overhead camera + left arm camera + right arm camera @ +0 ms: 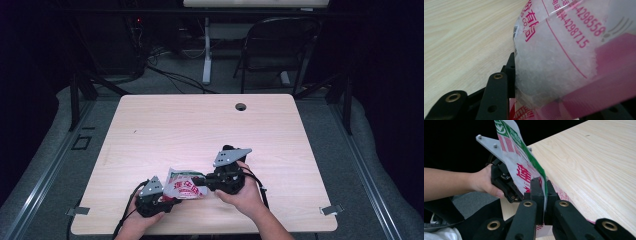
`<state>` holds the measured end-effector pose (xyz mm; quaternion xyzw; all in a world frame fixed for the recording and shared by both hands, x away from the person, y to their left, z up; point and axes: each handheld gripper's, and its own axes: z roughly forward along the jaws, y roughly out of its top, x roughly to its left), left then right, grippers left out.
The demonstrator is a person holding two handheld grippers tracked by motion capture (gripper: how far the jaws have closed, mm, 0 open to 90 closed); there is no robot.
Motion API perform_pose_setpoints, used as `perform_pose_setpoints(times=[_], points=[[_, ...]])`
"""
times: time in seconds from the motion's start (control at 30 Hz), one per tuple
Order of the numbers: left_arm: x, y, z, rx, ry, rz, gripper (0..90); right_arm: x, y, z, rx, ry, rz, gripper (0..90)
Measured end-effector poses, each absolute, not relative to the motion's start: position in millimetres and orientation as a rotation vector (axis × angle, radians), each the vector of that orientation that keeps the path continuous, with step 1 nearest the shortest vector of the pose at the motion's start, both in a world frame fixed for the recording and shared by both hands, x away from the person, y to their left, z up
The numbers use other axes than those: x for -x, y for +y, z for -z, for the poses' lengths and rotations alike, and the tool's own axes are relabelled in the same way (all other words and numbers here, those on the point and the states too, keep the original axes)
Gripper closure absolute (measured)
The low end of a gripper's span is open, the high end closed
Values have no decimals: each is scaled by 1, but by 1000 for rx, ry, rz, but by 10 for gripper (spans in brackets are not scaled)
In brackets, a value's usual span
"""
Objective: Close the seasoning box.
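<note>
While my right gripper [541, 192] pinches the plastic bag's [184, 184] edge, my left gripper [159, 196] grips its bulging end. White granules fill the bag above the table [200, 125].

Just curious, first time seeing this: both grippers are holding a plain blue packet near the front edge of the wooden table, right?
Not blue. The packet is clear and white with pink-red lettering and a green edge, as the right gripper view shows. The right gripper pinches its edge, and the left gripper is at its other end, near the table's front edge.
</note>
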<state>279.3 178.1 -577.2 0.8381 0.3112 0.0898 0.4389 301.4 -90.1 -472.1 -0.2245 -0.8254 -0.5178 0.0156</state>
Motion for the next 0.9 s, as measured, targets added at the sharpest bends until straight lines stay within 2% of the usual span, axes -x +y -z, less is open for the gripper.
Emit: perform_pose_setpoints(times=[0.47,0.9], points=[[-281,174,569,-2099,796,-324,627,-303,-93,471,788,-2594,1620,900],[-283,165,556,-2122,798,-480,637,-305,-99,465,868,-2581,1643,899]])
